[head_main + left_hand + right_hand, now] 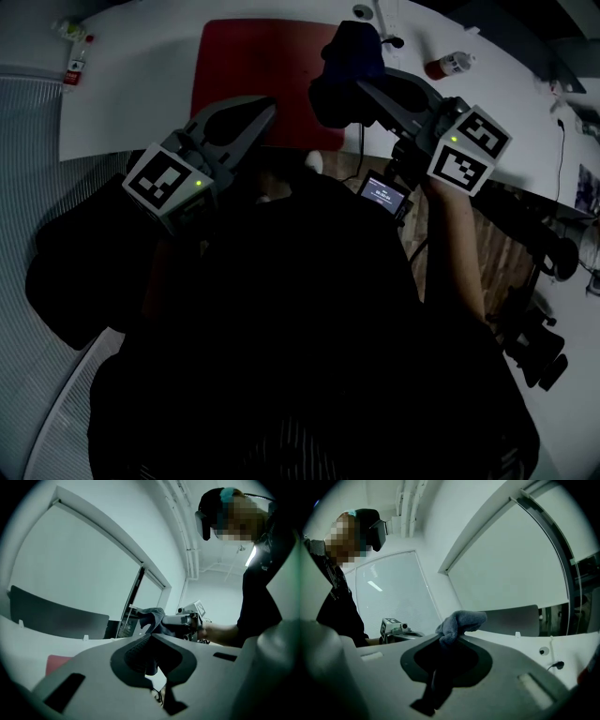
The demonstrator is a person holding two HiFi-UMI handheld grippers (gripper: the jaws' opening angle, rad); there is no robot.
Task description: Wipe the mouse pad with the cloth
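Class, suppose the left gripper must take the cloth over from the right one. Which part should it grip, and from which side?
The loose bunch of the cloth that stands out past the tips of the right gripper, whose jaws are shut on it. Come from the left, across the bunch; that side is free. The left gripper has its jaws shut, so probably open them first.

Red mouse pad (255, 80), dark blue cloth (345, 64), white table (141, 84), black clothing (300, 337)
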